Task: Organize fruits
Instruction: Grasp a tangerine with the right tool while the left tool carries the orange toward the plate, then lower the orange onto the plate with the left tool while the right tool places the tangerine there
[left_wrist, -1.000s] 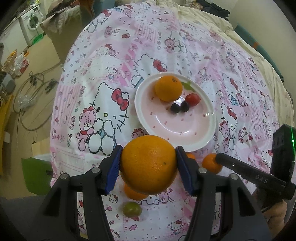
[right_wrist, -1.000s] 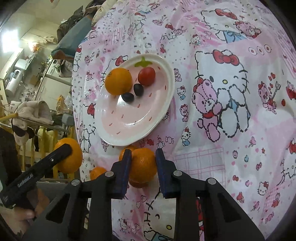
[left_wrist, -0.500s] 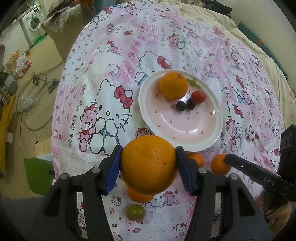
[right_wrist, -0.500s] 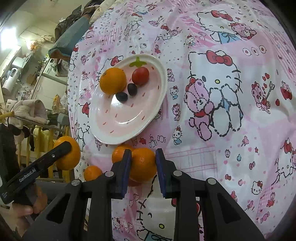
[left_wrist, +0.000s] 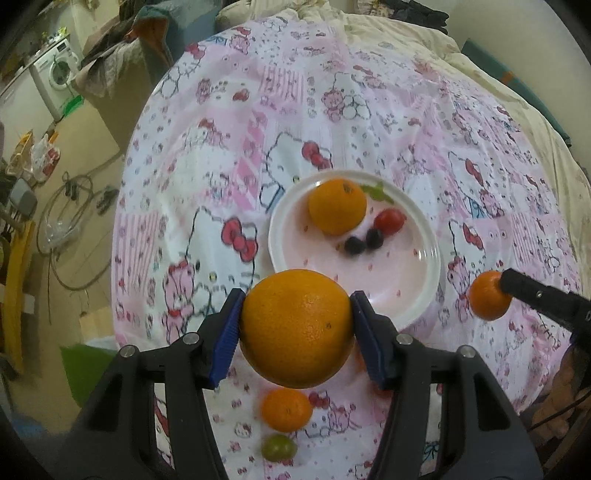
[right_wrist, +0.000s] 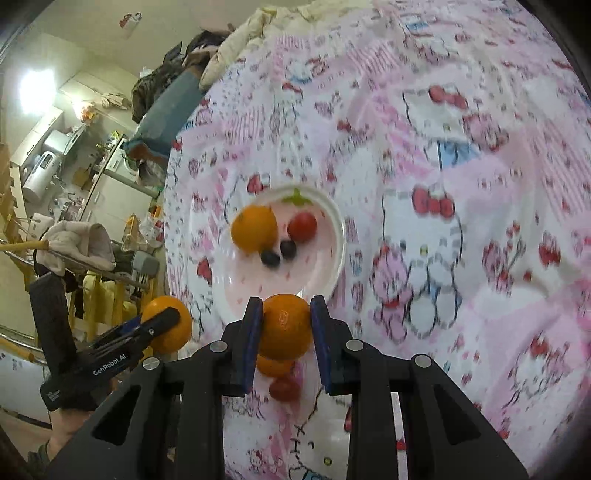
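My left gripper (left_wrist: 296, 328) clamps a large orange (left_wrist: 297, 326) between its blue pads, lifted above the patterned cloth (left_wrist: 221, 155). My right gripper (right_wrist: 284, 328) squeezes a small mandarin (right_wrist: 285, 326), also off the cloth. At six o'clock below the large orange lie another mandarin (left_wrist: 286, 410) and a green fruit (left_wrist: 279, 447). Farther out, at twelve o'clock, the pink plate (left_wrist: 413, 280) carries an orange (left_wrist: 337, 211) at its eleven o'clock, a red tomato (left_wrist: 388, 220) at one o'clock, and two dark berries (left_wrist: 364, 240) just inside them.
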